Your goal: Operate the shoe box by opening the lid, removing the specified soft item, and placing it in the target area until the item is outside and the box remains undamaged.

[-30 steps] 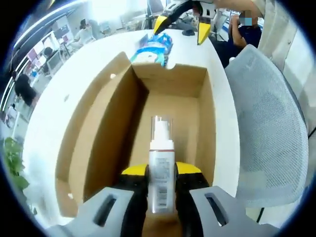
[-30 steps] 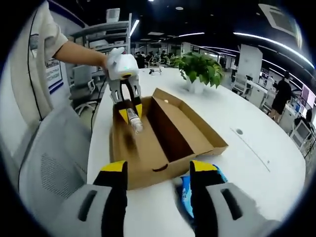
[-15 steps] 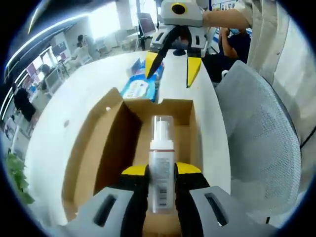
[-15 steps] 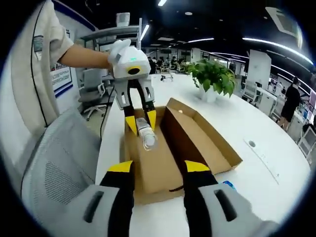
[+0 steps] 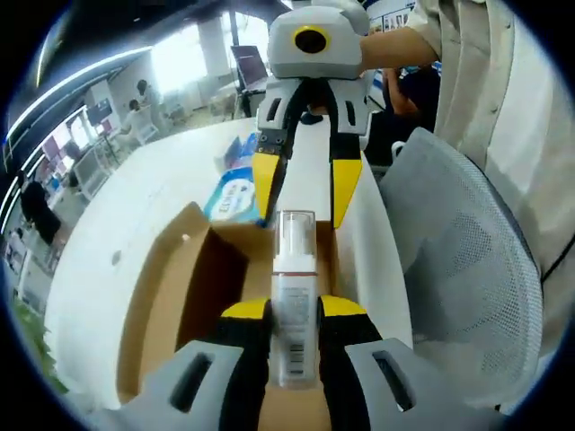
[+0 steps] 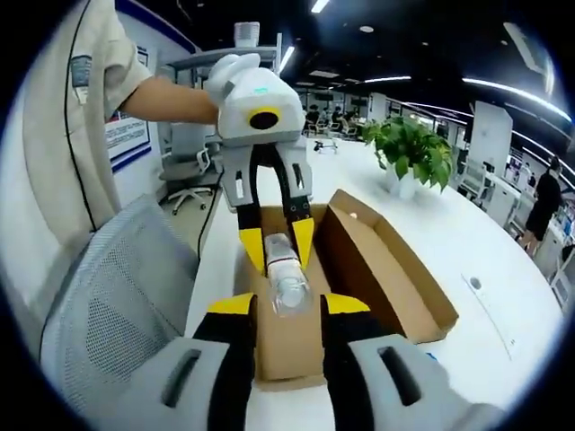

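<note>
Bottle [image 5: 294, 305] now lifted higher above box [image 5: 180, 296] in left gripper [image 5: 294, 310]; right gripper [image 5: 303, 193] has closed in, jaws straddling its pump head.

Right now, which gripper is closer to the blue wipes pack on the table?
Right. The right gripper hangs open over the box's far end, beside the wipes pack. The left gripper, shut on the bottle, is over the near end.

Bright office light from ceiling strips [image 6: 530, 85] and a glaring window [image 5: 180, 58]. The white table [image 5: 135, 215] looks washed out. Edges bend strongly, and the far background is soft.
</note>
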The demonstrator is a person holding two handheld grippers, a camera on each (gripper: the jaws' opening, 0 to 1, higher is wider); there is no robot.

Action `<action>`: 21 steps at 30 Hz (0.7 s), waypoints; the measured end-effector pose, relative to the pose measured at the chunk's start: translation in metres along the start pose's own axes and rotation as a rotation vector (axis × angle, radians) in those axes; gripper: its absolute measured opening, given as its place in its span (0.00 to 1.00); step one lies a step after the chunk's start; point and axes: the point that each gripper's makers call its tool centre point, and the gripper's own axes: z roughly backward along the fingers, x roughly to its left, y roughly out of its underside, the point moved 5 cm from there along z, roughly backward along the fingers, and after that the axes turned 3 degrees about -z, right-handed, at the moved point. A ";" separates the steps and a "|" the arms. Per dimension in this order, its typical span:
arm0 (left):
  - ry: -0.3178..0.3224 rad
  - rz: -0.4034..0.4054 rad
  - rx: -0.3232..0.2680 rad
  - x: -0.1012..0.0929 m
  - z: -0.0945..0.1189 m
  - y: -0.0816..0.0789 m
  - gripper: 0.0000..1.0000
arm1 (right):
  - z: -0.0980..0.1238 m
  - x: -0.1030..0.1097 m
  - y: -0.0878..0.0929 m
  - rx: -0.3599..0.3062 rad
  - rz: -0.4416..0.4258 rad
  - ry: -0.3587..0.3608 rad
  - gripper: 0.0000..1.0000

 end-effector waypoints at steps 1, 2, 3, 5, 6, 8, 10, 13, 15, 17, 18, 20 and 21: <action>0.003 -0.002 -0.007 -0.001 0.000 -0.002 0.17 | 0.000 0.000 0.000 0.000 0.004 -0.001 0.24; 0.007 -0.004 -0.016 -0.002 0.000 -0.004 0.17 | 0.000 0.000 -0.001 0.002 0.010 -0.001 0.23; 0.010 -0.008 -0.023 -0.002 -0.001 -0.006 0.17 | 0.000 -0.001 -0.001 0.004 0.016 -0.002 0.22; 0.014 -0.015 -0.037 -0.003 -0.001 -0.010 0.17 | -0.001 0.000 -0.001 0.012 0.027 -0.005 0.20; 0.015 -0.015 -0.045 -0.003 -0.001 -0.011 0.17 | -0.001 0.001 -0.001 0.016 0.037 -0.011 0.19; 0.013 -0.017 -0.058 -0.002 -0.002 -0.014 0.17 | -0.001 0.002 -0.001 0.023 0.052 -0.015 0.18; 0.016 -0.025 -0.060 -0.003 -0.004 -0.014 0.17 | 0.000 0.003 -0.001 0.032 0.062 -0.019 0.18; 0.016 -0.020 -0.072 -0.003 -0.006 -0.014 0.18 | 0.001 0.003 -0.001 0.046 0.062 -0.021 0.17; 0.010 -0.017 -0.081 -0.002 -0.006 -0.015 0.18 | 0.002 0.002 -0.001 0.053 0.065 -0.015 0.17; 0.006 -0.015 -0.086 -0.001 -0.006 -0.016 0.18 | 0.003 0.001 -0.002 0.057 0.061 -0.012 0.17; 0.004 -0.011 -0.088 -0.001 -0.006 -0.016 0.18 | 0.004 0.001 -0.004 0.059 0.059 -0.011 0.16; 0.004 -0.003 -0.090 0.000 -0.005 -0.018 0.19 | 0.007 0.000 -0.007 0.064 0.036 -0.013 0.16; -0.003 -0.004 -0.092 0.000 -0.004 -0.019 0.19 | 0.008 0.000 -0.009 0.061 0.024 -0.012 0.16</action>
